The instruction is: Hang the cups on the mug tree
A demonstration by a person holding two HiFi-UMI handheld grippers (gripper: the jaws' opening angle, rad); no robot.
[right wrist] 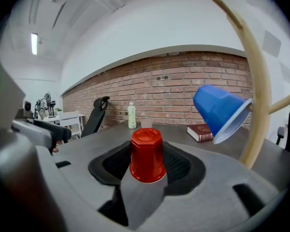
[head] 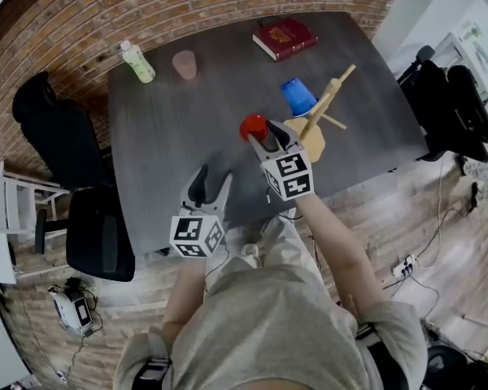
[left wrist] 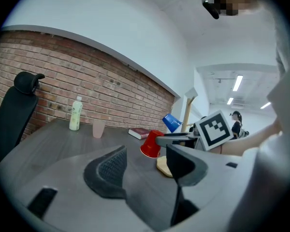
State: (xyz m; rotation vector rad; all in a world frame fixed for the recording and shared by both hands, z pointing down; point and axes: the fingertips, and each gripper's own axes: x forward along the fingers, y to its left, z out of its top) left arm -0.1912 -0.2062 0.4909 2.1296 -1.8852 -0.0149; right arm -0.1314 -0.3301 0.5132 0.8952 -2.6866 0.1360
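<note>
Head view, lower centre: the left tool (head: 211,186) hangs with jaws apart, empty, at the near edge of the dark grey tabletop (head: 171,149). Mid-frame, the right tool (head: 268,139) grips a red plastic cup (head: 253,126) just left of the pale wooden mug tree (head: 319,112), where a blue plastic cup (head: 297,96) hangs tilted on a peg. Toward the top sit a pink cup (head: 185,64), a pale green bottle (head: 137,62) and a dark red book (head: 285,37).

We cannot read the title on the red book (head: 285,37) or the label on the bottle (head: 137,62): both are too small. In the right gripper view the mug tree (right wrist: 260,76) runs off the top edge, its base hidden behind the right gripper (right wrist: 147,153).
</note>
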